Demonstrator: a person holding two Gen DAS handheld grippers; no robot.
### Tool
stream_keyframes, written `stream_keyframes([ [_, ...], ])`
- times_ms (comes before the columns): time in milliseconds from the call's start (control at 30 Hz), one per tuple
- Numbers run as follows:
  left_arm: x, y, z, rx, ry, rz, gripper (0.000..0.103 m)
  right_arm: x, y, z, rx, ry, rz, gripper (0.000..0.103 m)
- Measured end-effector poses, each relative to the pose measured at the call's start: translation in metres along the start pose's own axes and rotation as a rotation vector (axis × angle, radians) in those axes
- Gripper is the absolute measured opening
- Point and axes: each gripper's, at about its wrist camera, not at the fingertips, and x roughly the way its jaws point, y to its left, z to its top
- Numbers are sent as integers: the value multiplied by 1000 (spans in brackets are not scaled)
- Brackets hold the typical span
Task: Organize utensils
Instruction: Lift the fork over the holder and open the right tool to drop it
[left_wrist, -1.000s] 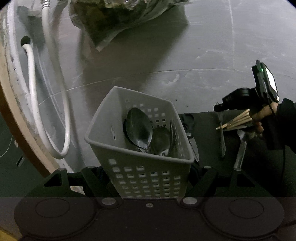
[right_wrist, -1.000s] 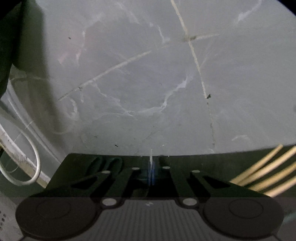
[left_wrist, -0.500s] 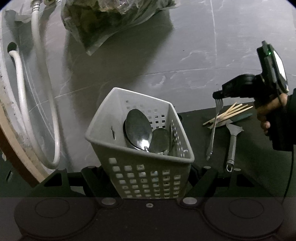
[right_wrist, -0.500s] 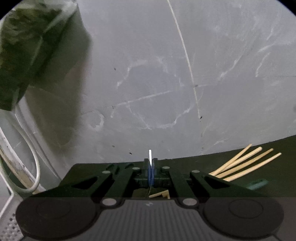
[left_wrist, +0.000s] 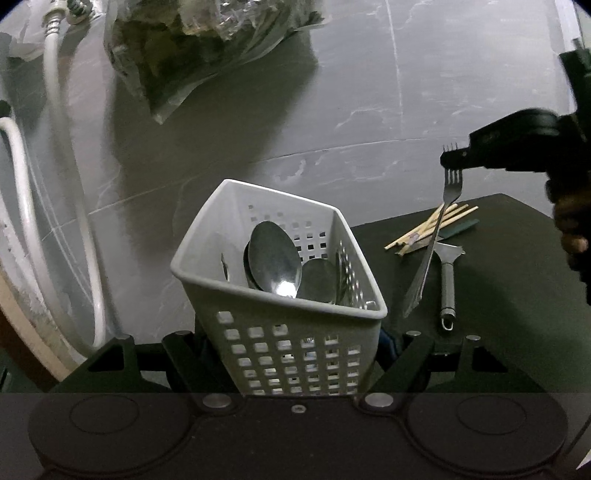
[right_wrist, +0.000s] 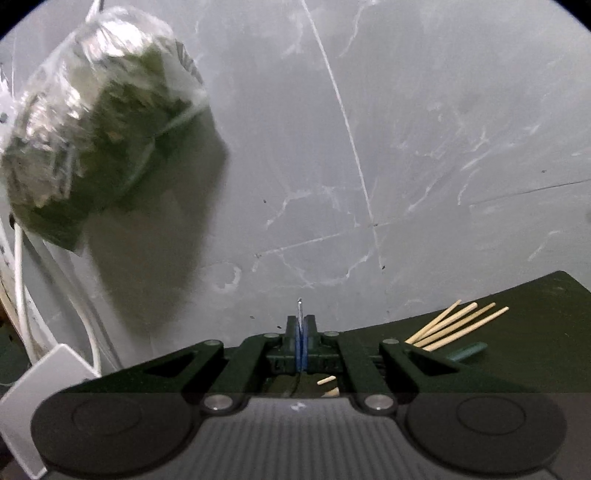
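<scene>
My left gripper (left_wrist: 295, 354) is shut on a white perforated caddy (left_wrist: 258, 332) that holds several steel spoons (left_wrist: 275, 262). To its right in the left wrist view, my right gripper (left_wrist: 452, 158) is shut on a steel fork (left_wrist: 432, 243) by the tines, its handle hanging down above the dark mat (left_wrist: 517, 277). In the right wrist view the right gripper (right_wrist: 302, 332) shows a thin sliver of the fork's tines (right_wrist: 300, 310) between its blue pads. Wooden chopsticks (left_wrist: 432, 230) (right_wrist: 454, 326) and a steel peeler (left_wrist: 447, 280) lie on the mat.
A plastic bag of greens (left_wrist: 207, 48) (right_wrist: 92, 136) hangs on the grey marbled wall. White hoses (left_wrist: 62, 184) run down the left side. A dark green handle (right_wrist: 469, 350) lies near the chopsticks. A person's hand (left_wrist: 569, 229) holds the right gripper.
The right gripper has lifted the fork off the mat and risen, moving toward the caddy. The caddy stays gripped and has tilted a little in view.
</scene>
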Motion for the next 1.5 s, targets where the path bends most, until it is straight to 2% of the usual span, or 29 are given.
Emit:
stream_keyframes([
  [200, 1, 4, -1, 33, -11, -43, 79, -46, 18, 1, 6, -57, -6, 2],
  [333, -1, 5, -1, 45, -11, -64, 79, -70, 36, 13, -28, -118, 7, 2],
  [700, -6, 8, -3, 65, -18, -97, 79, -102, 91, 51, -151, -279, 148, 2],
  [967, -8, 7, -7, 74, -25, -108, 79, -96, 129, 34, -302, -232, 249, 3],
  [1167, -10, 7, -7, 77, -25, -108, 79, -94, 152, 13, -451, -193, 261, 3],
  [1300, -11, 5, -9, 75, -32, -104, 79, -93, 156, 3, -466, -166, 276, 3],
  [1500, -12, 6, -9, 77, -31, -107, 79, -88, 158, -8, -485, -138, 255, 3],
])
